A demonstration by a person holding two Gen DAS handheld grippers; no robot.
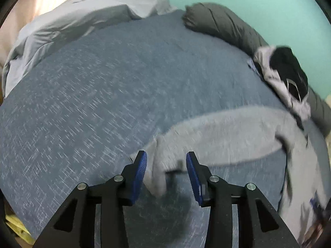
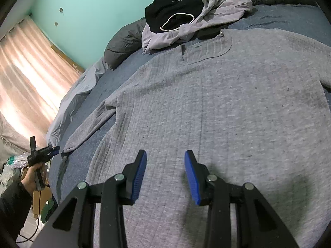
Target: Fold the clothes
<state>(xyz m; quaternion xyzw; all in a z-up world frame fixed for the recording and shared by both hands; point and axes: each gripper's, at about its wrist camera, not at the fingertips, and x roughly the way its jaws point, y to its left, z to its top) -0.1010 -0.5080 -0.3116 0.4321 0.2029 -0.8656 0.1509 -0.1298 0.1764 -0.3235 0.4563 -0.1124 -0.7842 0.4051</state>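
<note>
Between the open left gripper (image 1: 166, 168) fingers lies the grey sweater's (image 2: 206, 113) cuff.

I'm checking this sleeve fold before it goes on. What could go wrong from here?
1. The left gripper is open around the sleeve cuff; the view is blurred, so closing now may catch only the edge and slip.
2. The right gripper is open above the grey sweater, not pinning it, so pulling the sleeve may drag the body.
3. The pile of clothes lies at the collar and may snag.
</note>
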